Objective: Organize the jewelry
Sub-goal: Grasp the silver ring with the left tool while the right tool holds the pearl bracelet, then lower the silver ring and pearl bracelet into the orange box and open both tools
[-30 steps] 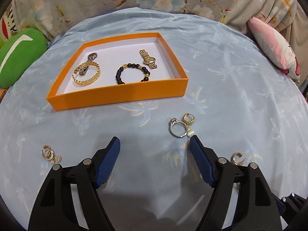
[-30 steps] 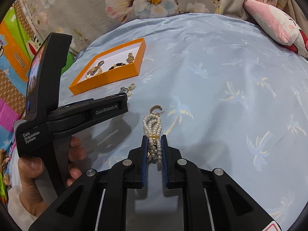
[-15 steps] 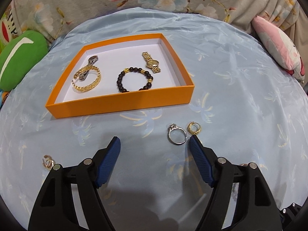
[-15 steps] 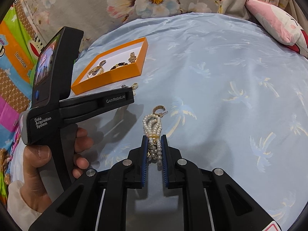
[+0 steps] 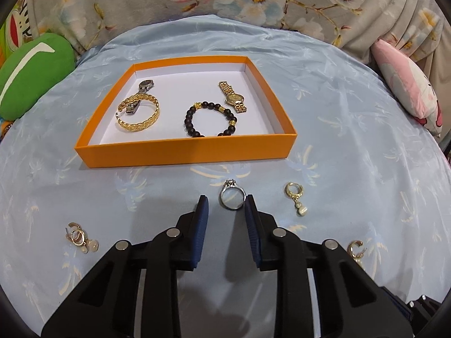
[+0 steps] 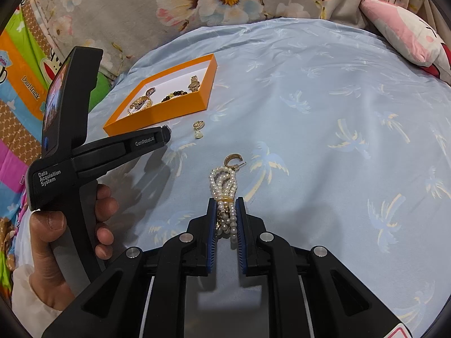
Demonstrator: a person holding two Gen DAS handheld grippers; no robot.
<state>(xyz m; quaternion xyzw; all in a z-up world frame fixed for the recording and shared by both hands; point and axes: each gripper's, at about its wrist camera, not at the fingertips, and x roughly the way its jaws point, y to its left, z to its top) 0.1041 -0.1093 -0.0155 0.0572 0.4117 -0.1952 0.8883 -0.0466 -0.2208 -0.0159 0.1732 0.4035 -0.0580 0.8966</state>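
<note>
Left tongs (image 5: 225,207) just narrowed around silver ring (image 5: 232,198), not yet pinching, could flick it away; right tongs (image 6: 226,205) pinch pearl strand (image 6: 224,194).

orange tray (image 5: 186,155) wall ahead, open blue cloth (image 6: 338,169) rightward

Left gripper (image 5: 225,205) jaws have just been closing beside the ring (image 5: 231,199).

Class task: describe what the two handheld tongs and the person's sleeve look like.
Both tongs, left and right, have black angular arms, round silver pivot screws and ribbed blue pads. The left one carries white lettering, "GenRobot.AI" and "Data Acquisition System". The sleeve is white.
</note>
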